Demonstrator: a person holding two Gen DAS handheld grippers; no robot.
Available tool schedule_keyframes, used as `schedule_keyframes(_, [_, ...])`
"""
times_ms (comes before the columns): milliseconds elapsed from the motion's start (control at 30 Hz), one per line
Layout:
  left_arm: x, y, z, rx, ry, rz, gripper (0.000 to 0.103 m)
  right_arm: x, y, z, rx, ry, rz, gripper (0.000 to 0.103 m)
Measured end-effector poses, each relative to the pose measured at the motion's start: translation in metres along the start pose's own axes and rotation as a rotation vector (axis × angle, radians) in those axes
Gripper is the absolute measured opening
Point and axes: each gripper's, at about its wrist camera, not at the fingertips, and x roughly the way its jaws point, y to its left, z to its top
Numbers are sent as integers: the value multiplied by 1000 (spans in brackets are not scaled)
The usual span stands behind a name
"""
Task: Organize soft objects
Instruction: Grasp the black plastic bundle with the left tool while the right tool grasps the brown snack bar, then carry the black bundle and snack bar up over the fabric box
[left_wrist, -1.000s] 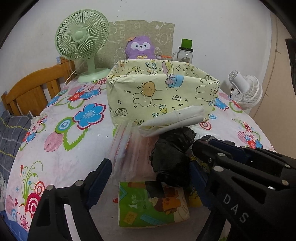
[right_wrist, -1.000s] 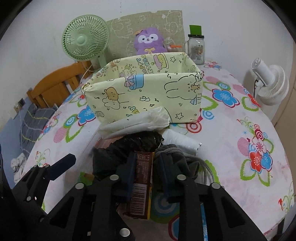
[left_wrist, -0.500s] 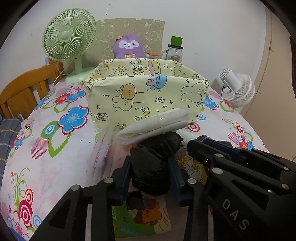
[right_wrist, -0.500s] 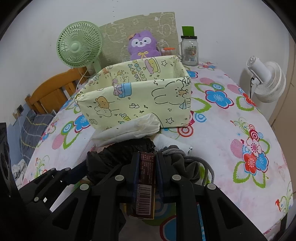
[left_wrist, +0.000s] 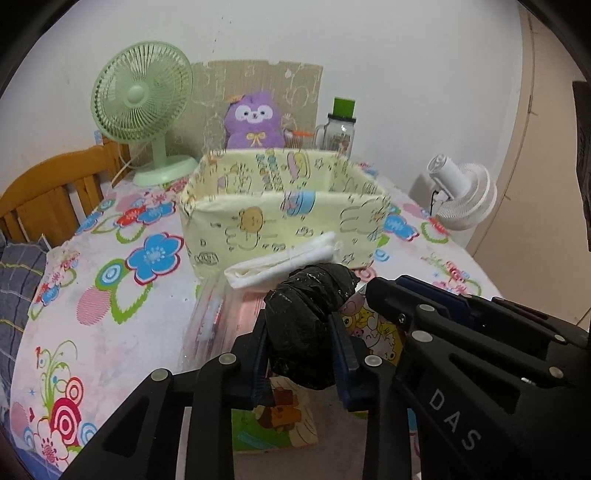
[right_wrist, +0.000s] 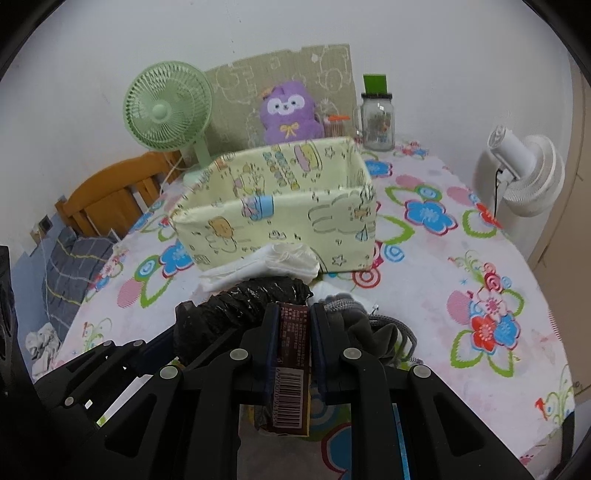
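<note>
Left wrist view: the left gripper (left_wrist: 301, 352) has just been closing and now clenches a black plastic bundle (left_wrist: 308, 314), near the yellow fabric box (left_wrist: 280, 225) on the bench (left_wrist: 122, 325).

Right wrist view: the right gripper (right_wrist: 293, 343) grasps a brown packet (right_wrist: 291, 365) between its fingers (right_wrist: 267, 350).

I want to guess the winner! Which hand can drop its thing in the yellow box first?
Probably left: its hand-held gripper holds the black bundle nearer the yellow box. The right one's brown packet sits farther back.

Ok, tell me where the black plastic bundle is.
The black plastic bundle is clamped in the left claw, low in both views, just in front of the folded white cloth and the yellow fabric bin.
</note>
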Motion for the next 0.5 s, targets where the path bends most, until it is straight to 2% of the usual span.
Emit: schedule_keyframes(500, [-62, -14, 22, 27, -126, 22, 30, -69, 9, 18, -19, -142, -8, 19])
